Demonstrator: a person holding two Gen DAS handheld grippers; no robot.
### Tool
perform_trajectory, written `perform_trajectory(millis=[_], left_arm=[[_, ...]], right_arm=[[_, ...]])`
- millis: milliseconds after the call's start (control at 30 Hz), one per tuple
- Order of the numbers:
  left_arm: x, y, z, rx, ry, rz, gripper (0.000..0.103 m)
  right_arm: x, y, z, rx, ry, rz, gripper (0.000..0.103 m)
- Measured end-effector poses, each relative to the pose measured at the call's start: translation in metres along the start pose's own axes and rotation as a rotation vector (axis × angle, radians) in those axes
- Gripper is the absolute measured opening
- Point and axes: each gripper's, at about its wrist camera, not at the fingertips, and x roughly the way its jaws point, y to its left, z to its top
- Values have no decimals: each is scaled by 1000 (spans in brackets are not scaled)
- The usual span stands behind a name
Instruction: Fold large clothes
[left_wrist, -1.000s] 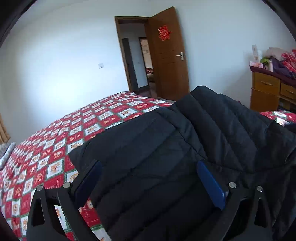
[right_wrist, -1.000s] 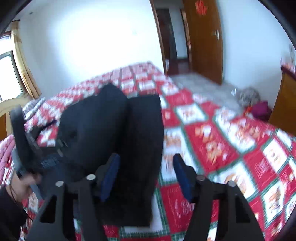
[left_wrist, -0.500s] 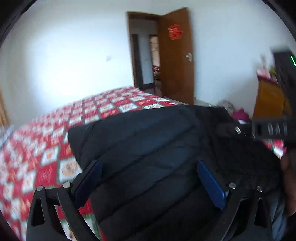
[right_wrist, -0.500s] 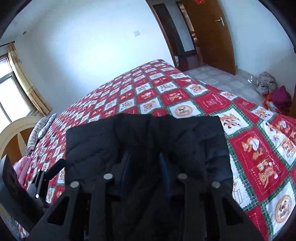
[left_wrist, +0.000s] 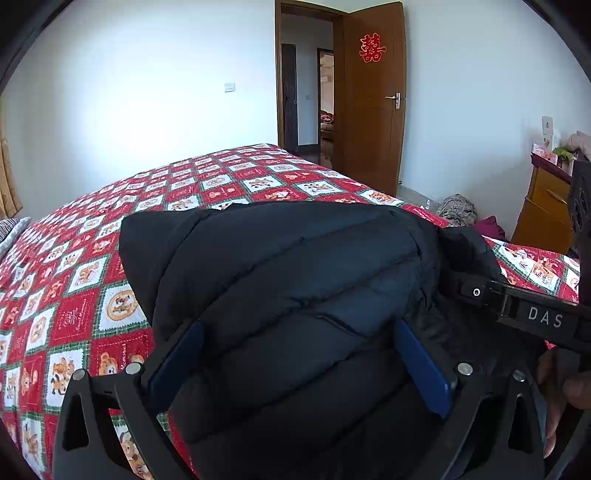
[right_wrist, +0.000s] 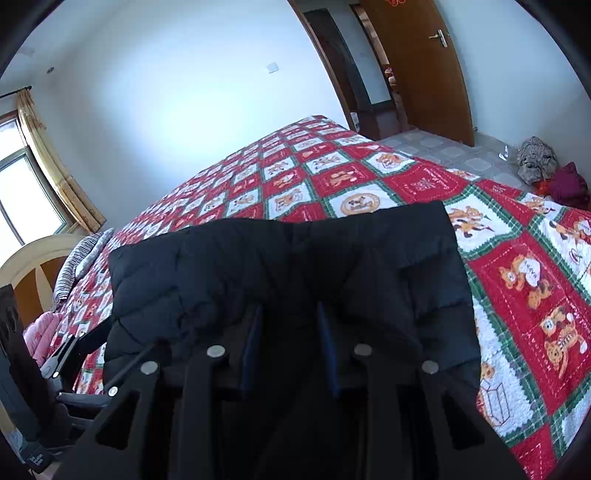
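A black puffer jacket (left_wrist: 295, 266) lies in a thick fold on the bed's red patterned quilt (left_wrist: 92, 288). My left gripper (left_wrist: 303, 354) stands open over the near part, its blue pads wide apart with the padded bulk between them. In the right wrist view the same jacket (right_wrist: 258, 266) fills the foreground. My right gripper (right_wrist: 290, 343) is shut on a pinch of its fabric, the pads close together and the cloth puckered around them. That right gripper's black body (left_wrist: 517, 306) reaches in at the right of the left wrist view, with a hand (left_wrist: 561, 387) behind it.
The quilt (right_wrist: 517, 266) spreads far beyond the jacket. An open brown door (left_wrist: 373, 110) and a wooden dresser (left_wrist: 543, 210) stand to the right, with a pile of clothes (right_wrist: 535, 158) on the floor. A striped pillow (right_wrist: 77, 266) and a window (right_wrist: 22, 192) are at the left.
My right gripper came down onto the jacket and its pads closed from wide apart to a narrow pinch on the fabric. It now shows at the right of the left wrist view.
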Motion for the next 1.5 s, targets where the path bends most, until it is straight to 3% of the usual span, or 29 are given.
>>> perform_trajectory(millis=[1100, 1133, 1200, 1267, 1367, 1433, 1500], left_arm=[[14, 7, -3, -40, 39, -13, 102], [10, 10, -2, -44, 42, -23, 102], [-9, 17, -1, -55, 6, -23, 102], [-42, 31, -3, -81, -87, -26, 102], [-70, 66, -10, -175, -133, -49, 102], [-65, 88, -19, -240, -84, -71, 102], [-52, 96, -29, -272, -29, -94, 102]], right_arm=[[16, 0, -1, -1, 22, 2, 33], [13, 2, 1, -12, 26, 6, 35], [4, 8, 2, -71, 52, 33, 54], [-14, 16, 4, -147, 78, 87, 100], [-50, 15, 8, -216, -8, 43, 103], [-59, 3, 11, -202, -54, -16, 103], [-53, -16, 17, -149, -32, -65, 103]])
